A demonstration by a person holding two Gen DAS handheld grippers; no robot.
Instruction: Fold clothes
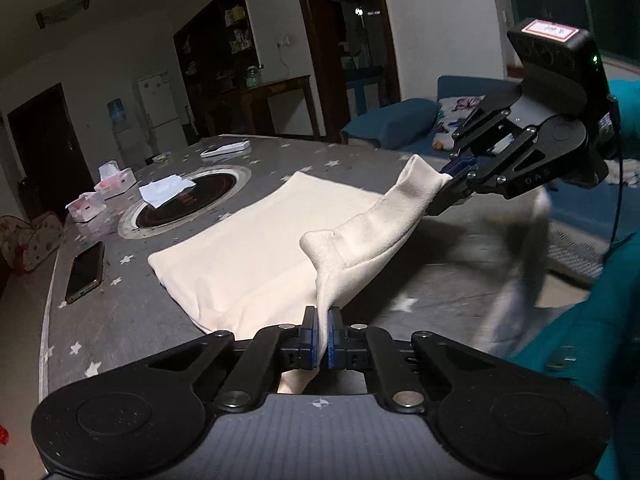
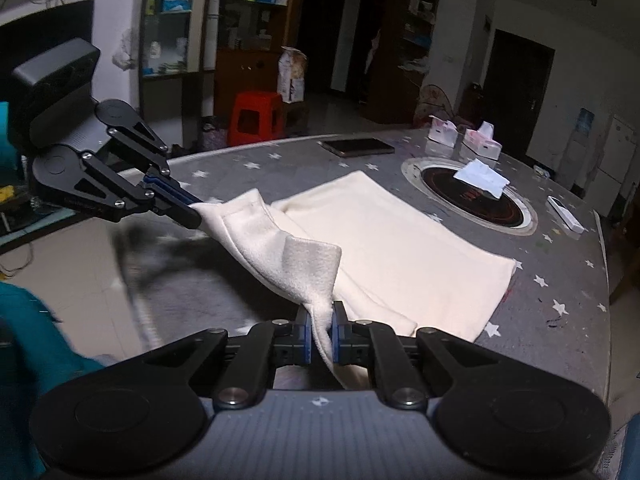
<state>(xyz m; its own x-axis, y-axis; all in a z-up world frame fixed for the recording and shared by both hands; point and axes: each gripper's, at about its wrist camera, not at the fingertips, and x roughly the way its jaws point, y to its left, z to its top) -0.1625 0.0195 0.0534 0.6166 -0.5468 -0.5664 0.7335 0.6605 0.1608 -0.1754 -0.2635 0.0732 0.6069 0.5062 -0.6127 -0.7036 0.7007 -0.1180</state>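
Left gripper (image 1: pixel 323 330) and right gripper (image 2: pixel 321 326) each clamp the near edge of the cream garment (image 1: pixel 256 248), lifted off the star-patterned table (image 1: pixel 120 308). Two tissue boxes (image 1: pixel 114 178) beyond show tissues protruding.

The only letters that can be read are "DAS", embossed on the black finger link of the right gripper (image 1: pixel 448 178), at about three o'clock in the left wrist view. On top of that gripper's camera housing, toward one o'clock, sits a white label with a red border (image 1: pixel 550 30); it bears handwriting too small to read. Print on the tissue boxes (image 2: pixel 482 144) is too blurred to read.
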